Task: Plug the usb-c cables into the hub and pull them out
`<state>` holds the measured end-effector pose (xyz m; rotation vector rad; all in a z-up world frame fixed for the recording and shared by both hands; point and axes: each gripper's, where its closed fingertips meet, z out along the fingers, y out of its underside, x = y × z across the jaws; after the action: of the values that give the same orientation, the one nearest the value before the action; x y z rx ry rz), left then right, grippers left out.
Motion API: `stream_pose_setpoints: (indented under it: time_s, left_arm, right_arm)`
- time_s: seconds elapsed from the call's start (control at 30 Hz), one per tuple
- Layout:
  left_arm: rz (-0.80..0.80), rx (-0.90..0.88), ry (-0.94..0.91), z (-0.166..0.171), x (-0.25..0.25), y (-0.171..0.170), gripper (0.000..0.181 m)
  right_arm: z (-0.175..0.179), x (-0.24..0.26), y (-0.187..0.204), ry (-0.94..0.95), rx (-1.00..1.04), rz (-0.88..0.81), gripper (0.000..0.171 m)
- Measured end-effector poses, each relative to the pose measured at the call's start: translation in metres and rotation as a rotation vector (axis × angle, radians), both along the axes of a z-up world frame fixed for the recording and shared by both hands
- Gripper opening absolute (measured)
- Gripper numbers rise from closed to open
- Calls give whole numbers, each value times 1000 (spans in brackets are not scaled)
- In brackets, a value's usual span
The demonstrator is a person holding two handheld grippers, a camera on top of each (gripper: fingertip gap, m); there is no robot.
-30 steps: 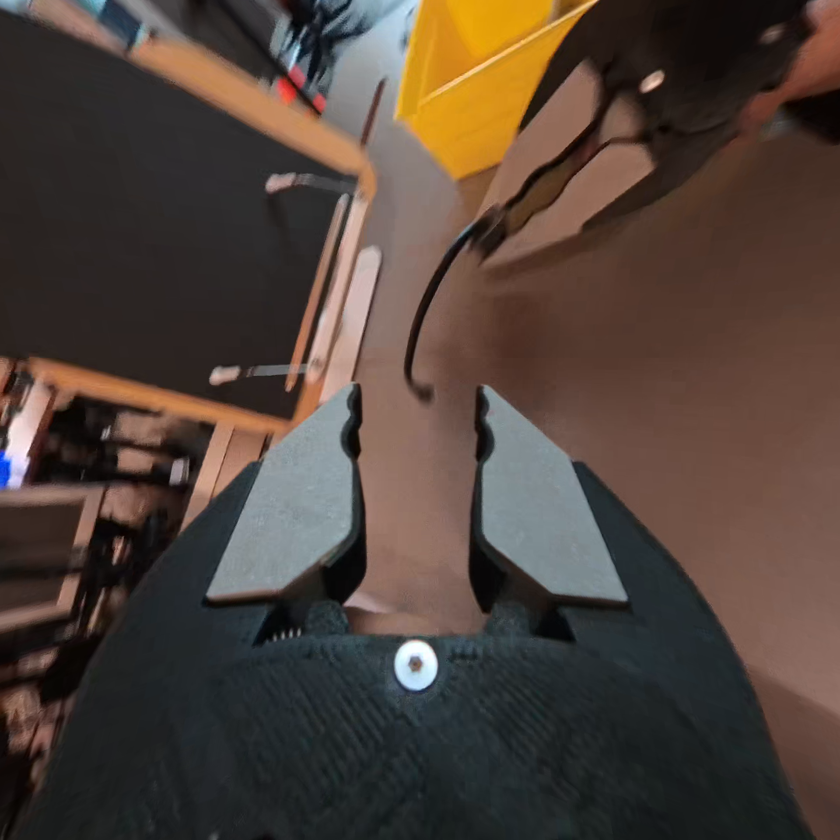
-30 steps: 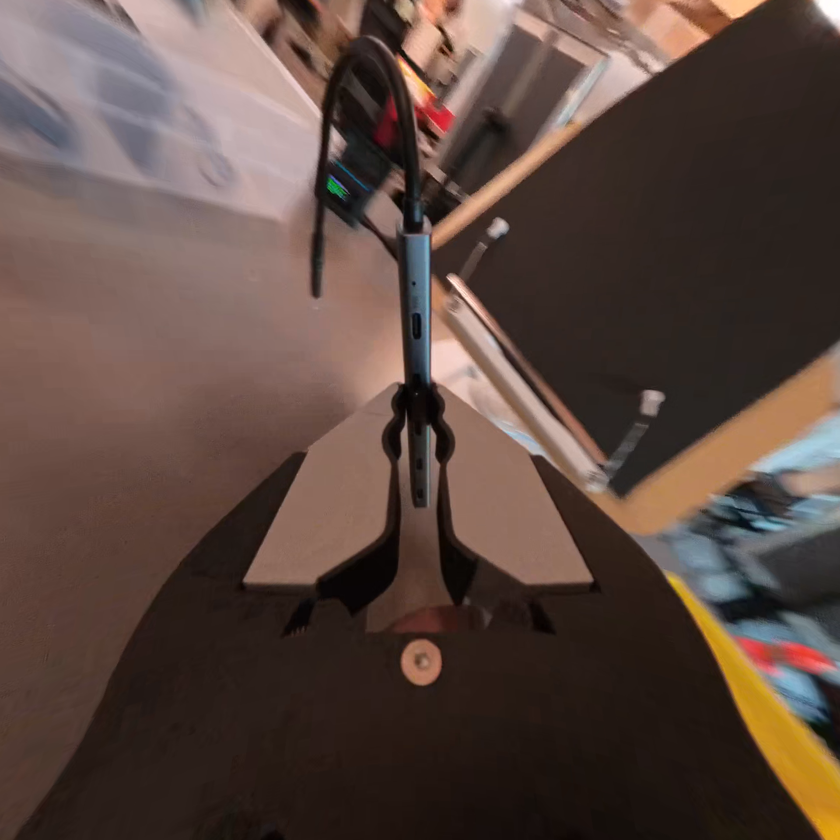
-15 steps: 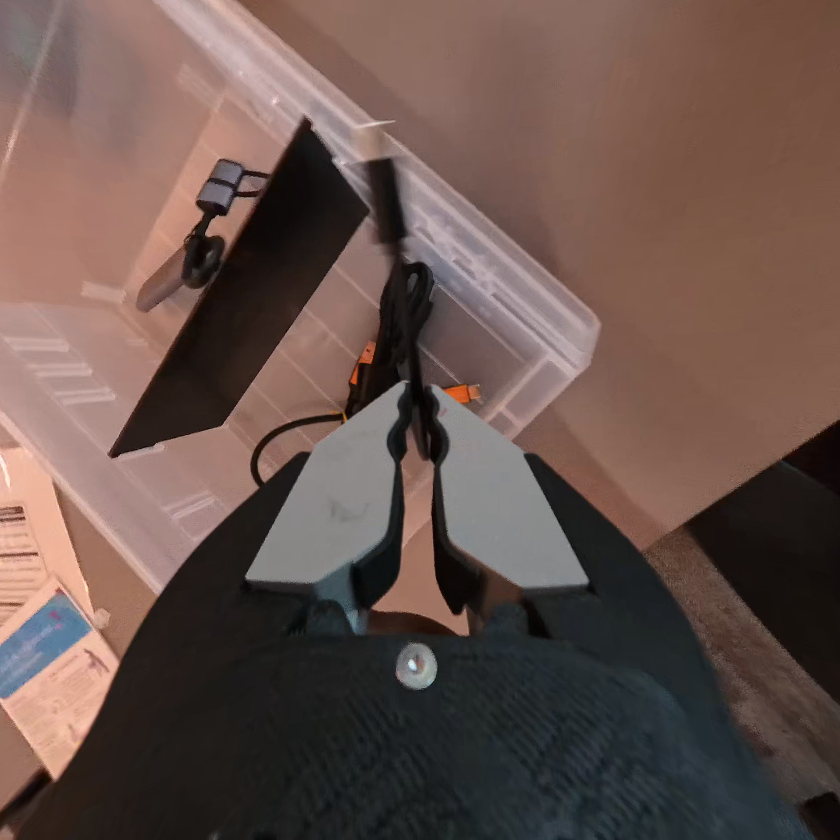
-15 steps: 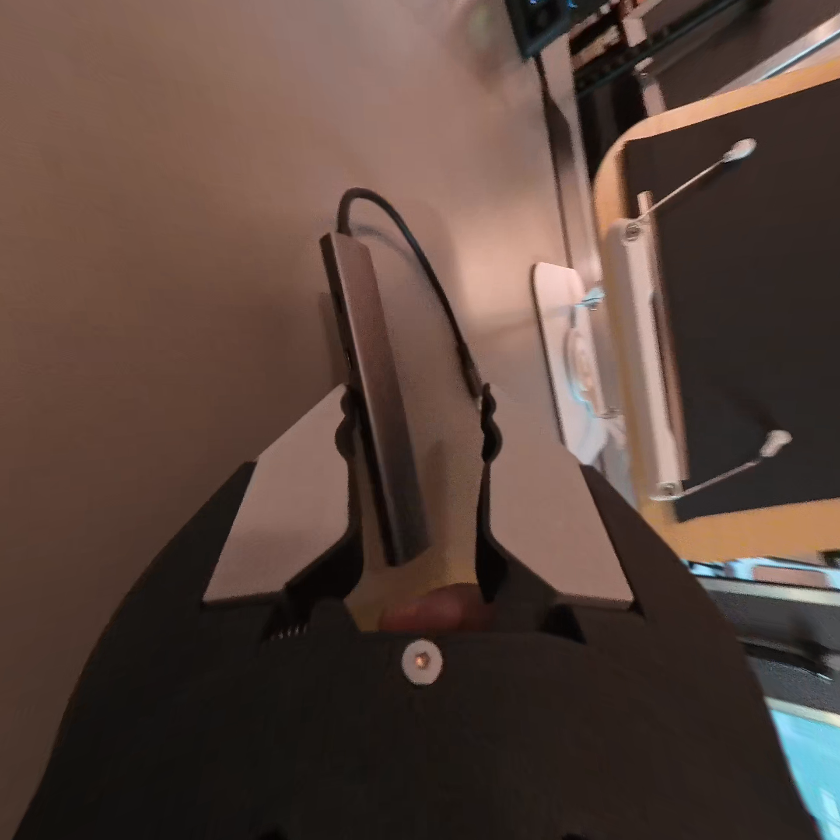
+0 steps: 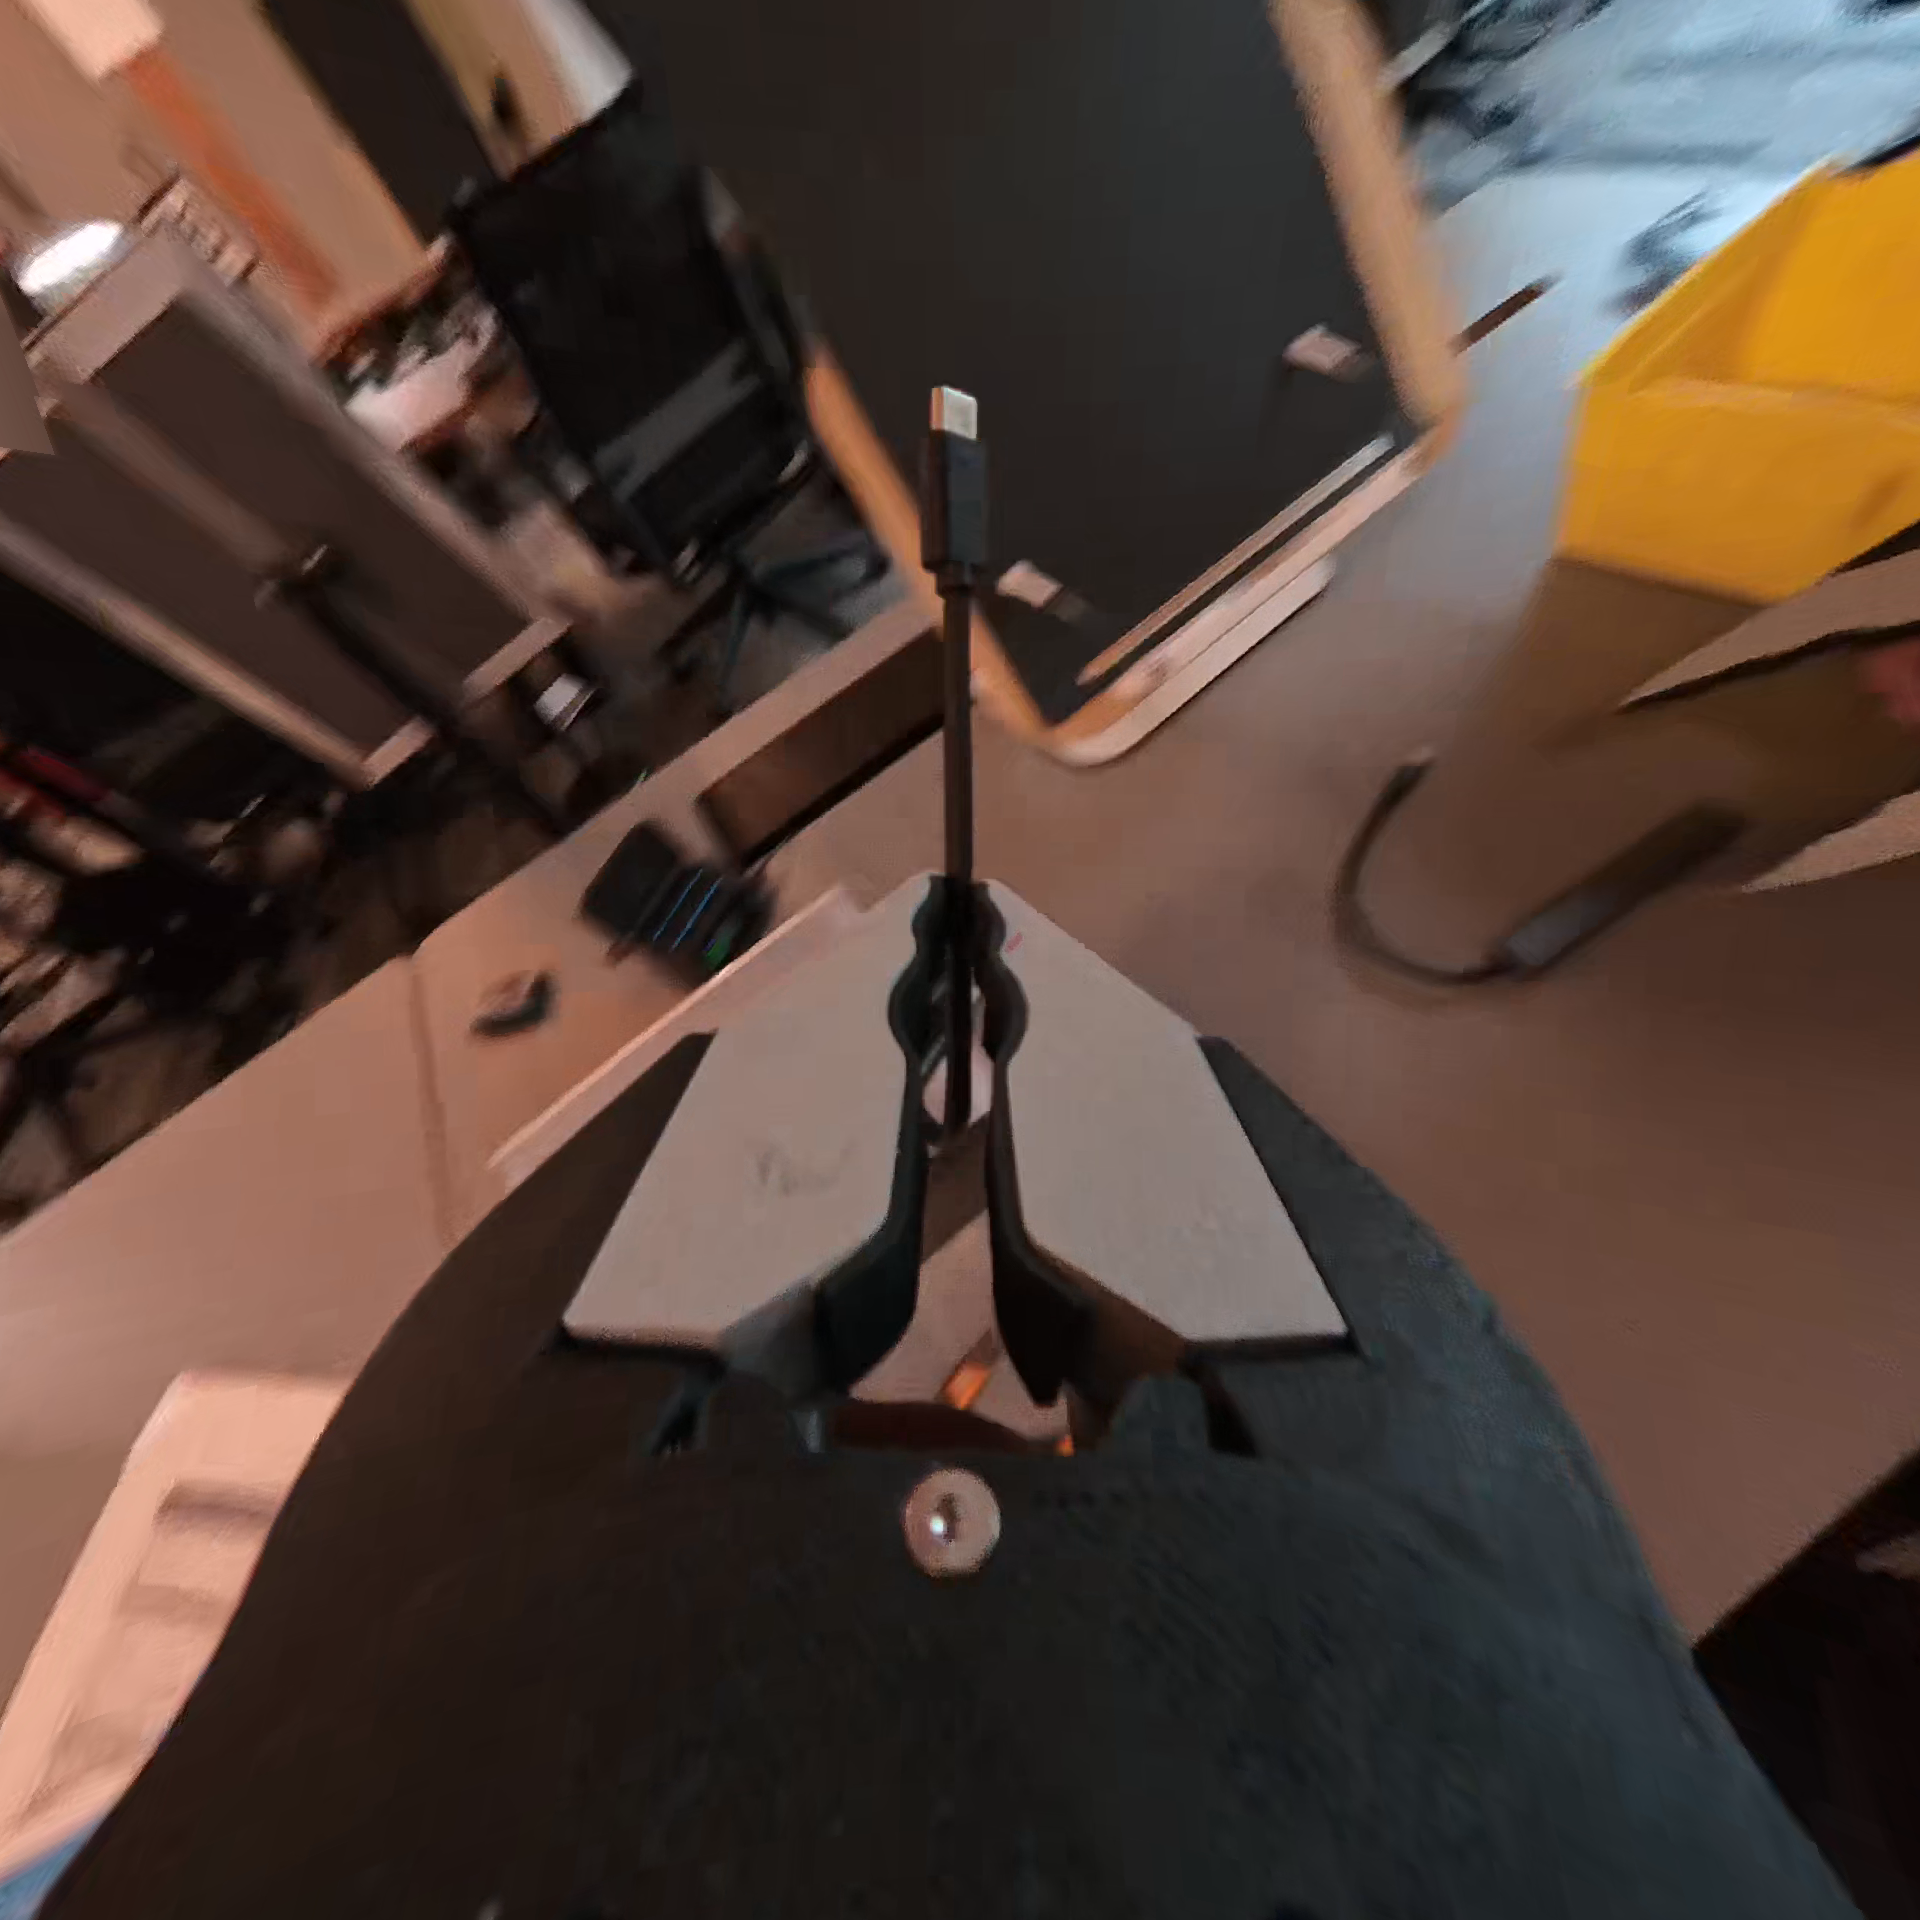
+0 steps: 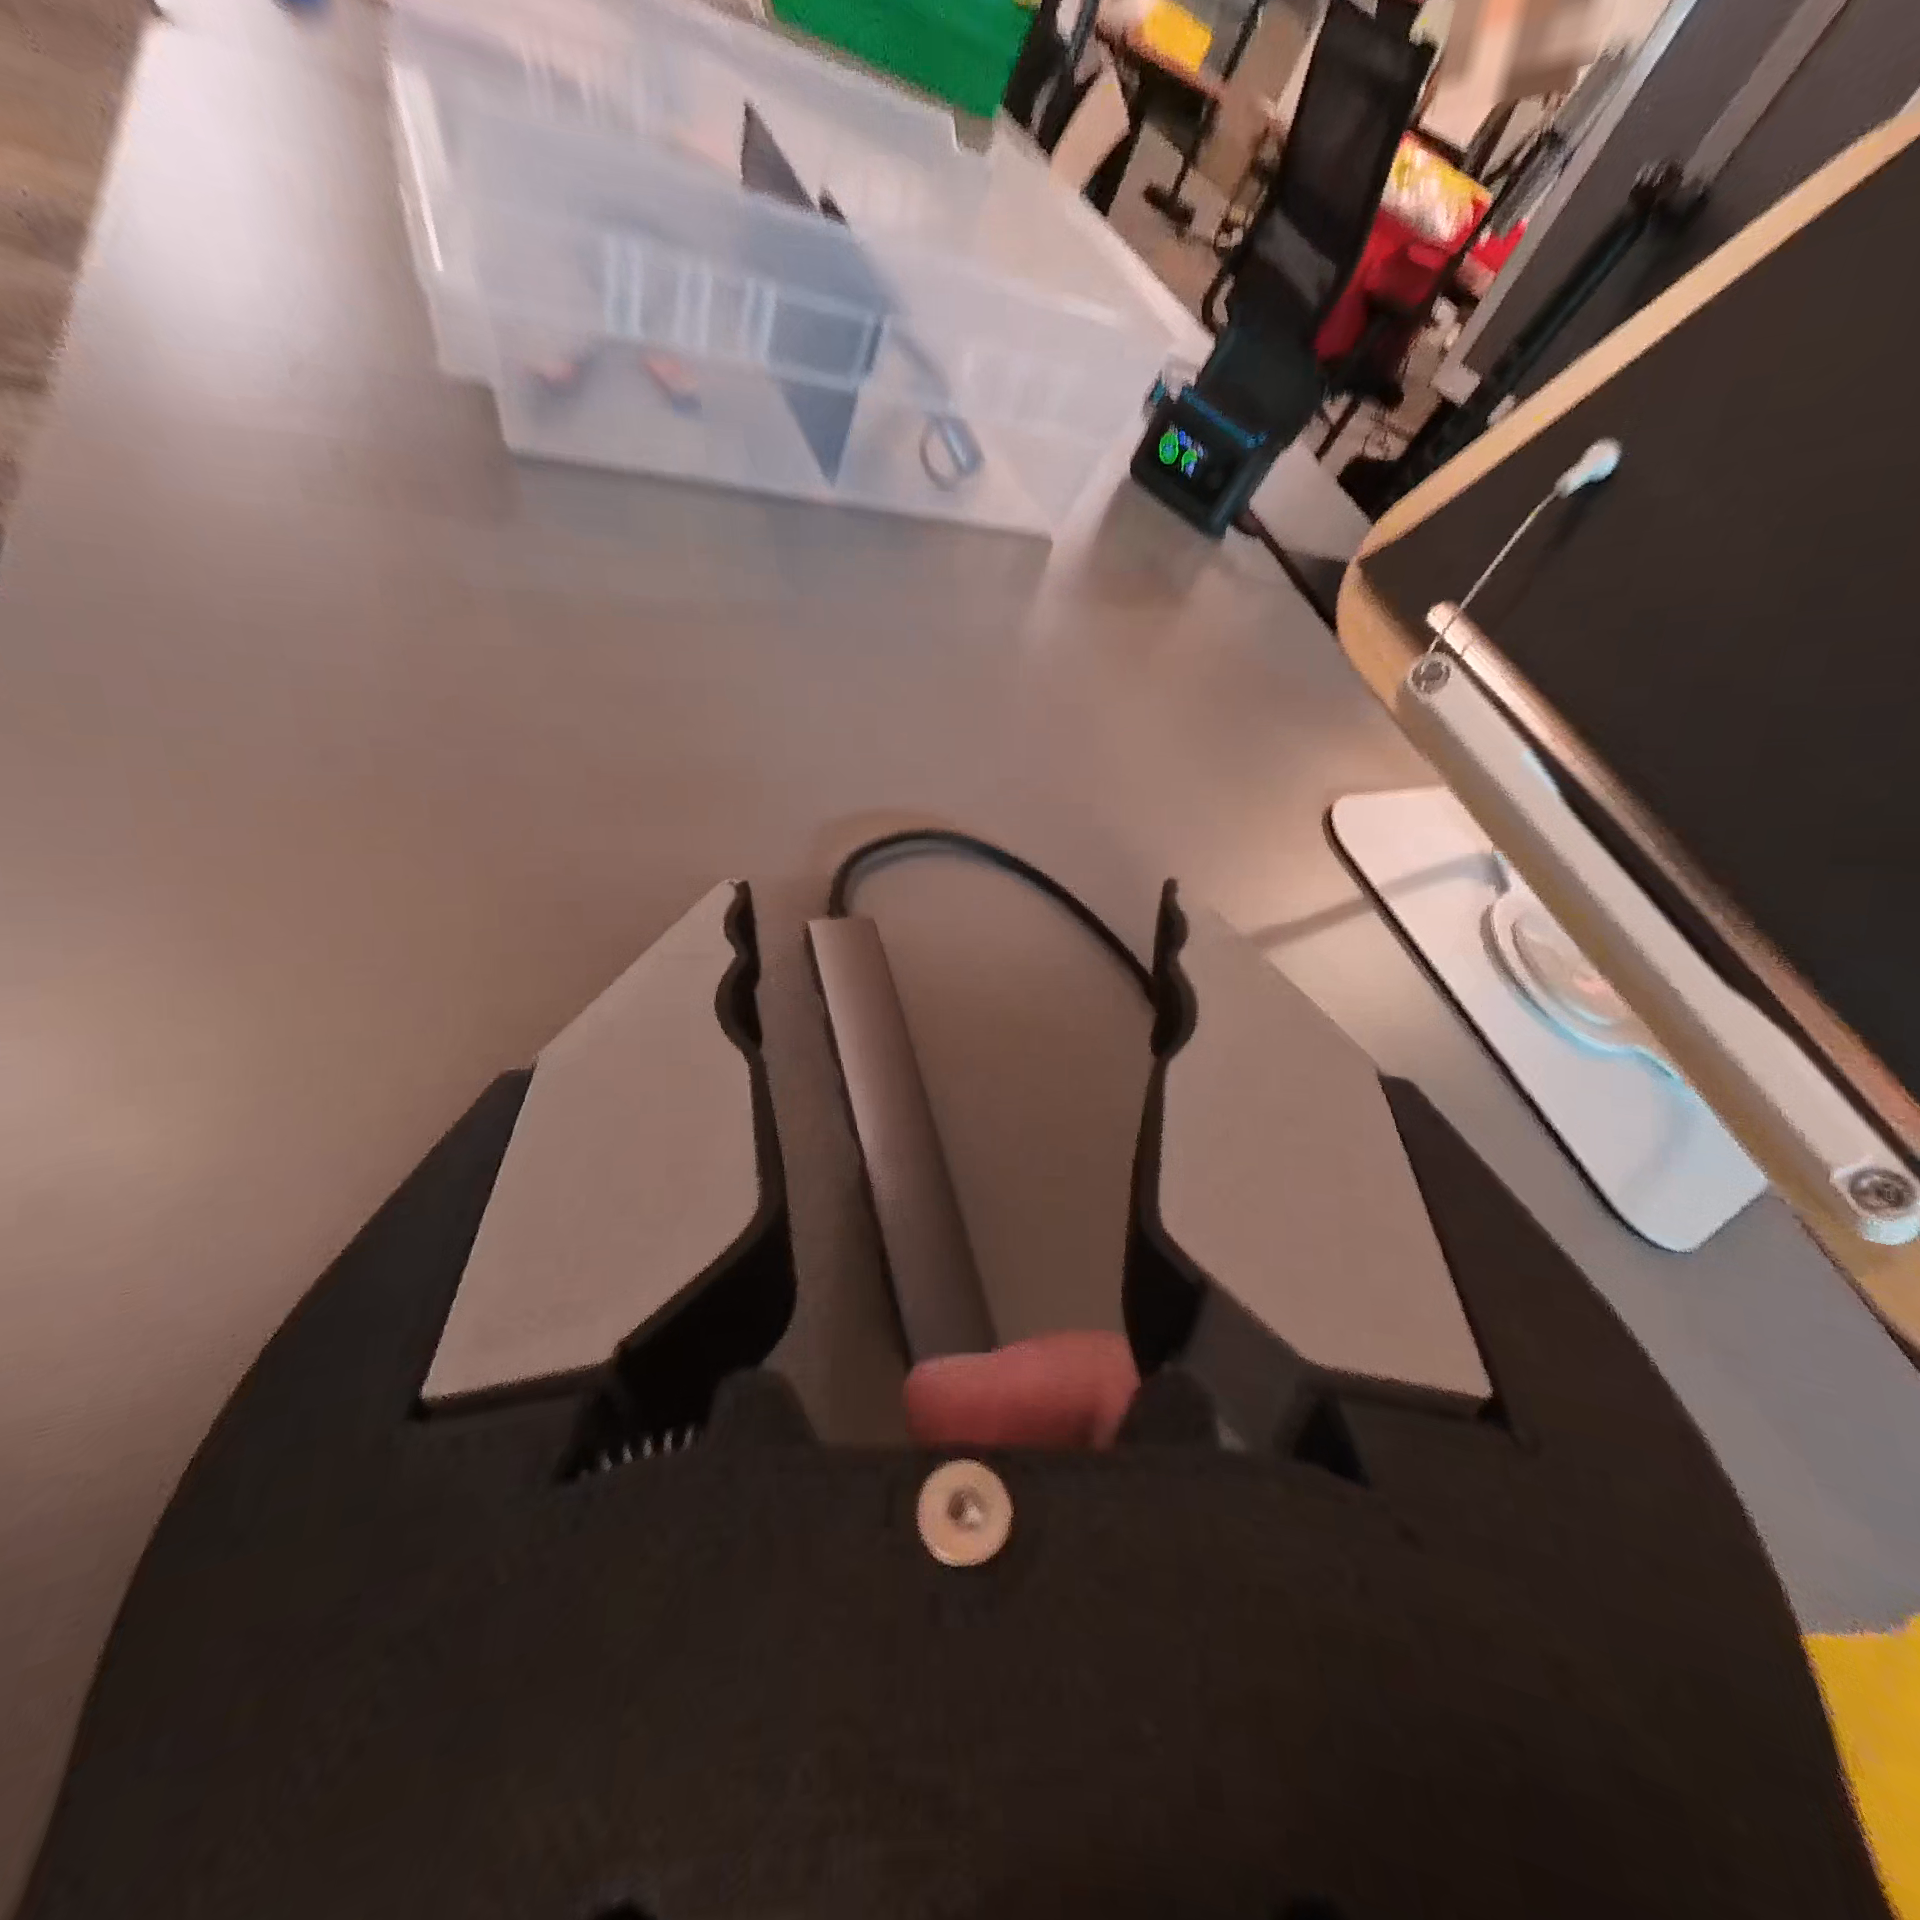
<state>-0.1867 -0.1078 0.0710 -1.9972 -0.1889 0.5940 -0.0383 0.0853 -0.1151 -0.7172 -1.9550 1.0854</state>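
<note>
In the left wrist view, my left gripper (image 5: 958,914) is shut on a thin black USB-C cable (image 5: 956,727). Its plug (image 5: 954,499) stands straight out beyond the fingertips, with the silver tip free in the air. The grey hub (image 5: 1558,925) lies on the table far to the right, and its own black lead (image 5: 1361,883) curls beside it. In the right wrist view, my right gripper (image 6: 956,935) is open. The hub (image 6: 894,1122) lies flat on the table between the fingers, touching neither. Its lead (image 6: 997,862) loops past the right fingertip.
A clear plastic bin (image 6: 727,312) holding cables stands at the far side of the table. A small black device with a lit screen (image 6: 1195,457) sits near it. A black panel with a wooden rim (image 6: 1766,520) and a white stand base (image 6: 1507,997) are on the right. A cardboard box (image 5: 1662,675) and a yellow bin (image 5: 1766,436) stand behind the hub.
My left gripper closed on the cable at the clear bin, lifted it out and swung towards the table. My right gripper let go of the hub, which now lies on the table.
</note>
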Motion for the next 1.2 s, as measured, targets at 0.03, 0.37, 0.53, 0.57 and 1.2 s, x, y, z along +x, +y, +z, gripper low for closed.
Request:
stream_pose_setpoints:
  time_s: [0.03,0.37,0.53,0.57,1.2]
  left_arm:
    - [-61,24,4,3,20,19,2]
    - [-699,40,-157,-98,212,198,2]
    - [-833,162,-343,-107,225,229,2]
    - [-883,195,-394,-105,229,228,2]
    - [-834,274,-364,-129,198,227,2]
  right_arm:
    - [7,2,-2,11,-31,12,74]
    - [85,46,-10,104,-513,215,64]
    - [83,56,-1,50,-476,141,45]
    - [84,58,0,40,-462,123,42]
    - [80,78,24,-19,-742,-32,32]
